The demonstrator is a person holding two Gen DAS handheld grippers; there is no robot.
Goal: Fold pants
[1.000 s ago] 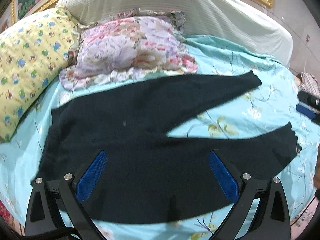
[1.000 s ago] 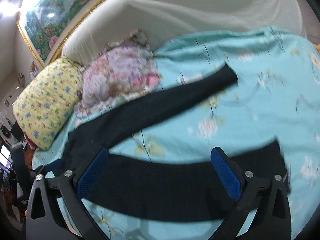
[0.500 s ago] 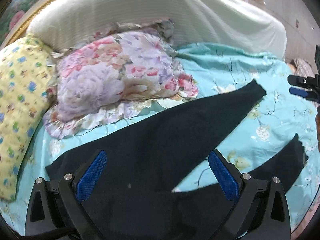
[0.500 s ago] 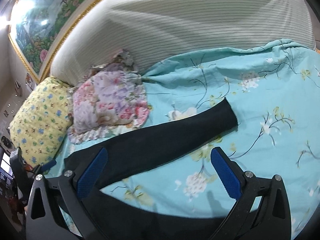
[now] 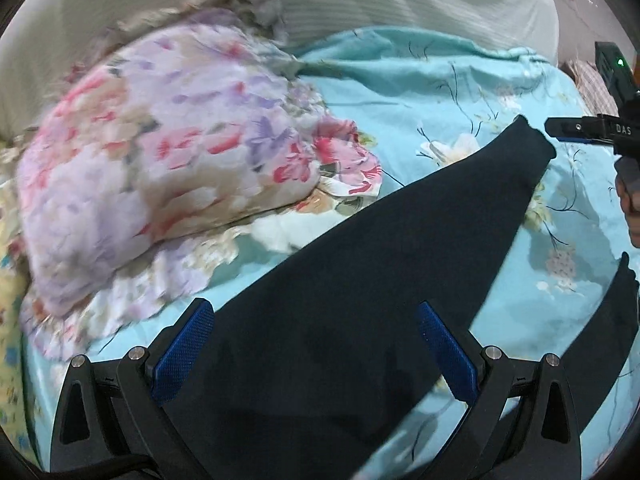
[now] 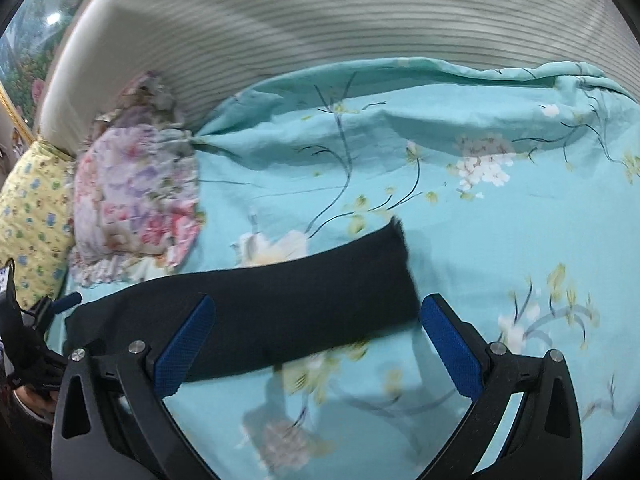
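Note:
Black pants (image 5: 360,280) lie spread flat on the turquoise floral bedsheet (image 5: 440,92), legs apart. In the left wrist view the far leg runs up to the right to its cuff, and the near leg (image 5: 616,320) shows at the right edge. My left gripper (image 5: 316,344) is open and empty above the far leg's thigh. In the right wrist view my right gripper (image 6: 316,340) is open and empty over the far leg (image 6: 304,292) close to its cuff. The right gripper also shows in the left wrist view (image 5: 576,130), just beyond the cuff.
A floral ruffled pillow (image 5: 160,160) lies left of the far leg, almost touching it, also in the right wrist view (image 6: 136,192). A yellow patterned pillow (image 6: 28,208) sits further left. A striped cream headboard (image 6: 320,28) rises behind the bed.
Both grippers have moved forward from the near leg toward the far leg; the pillow and headboard loom larger. Both stay open. The pants have not moved.

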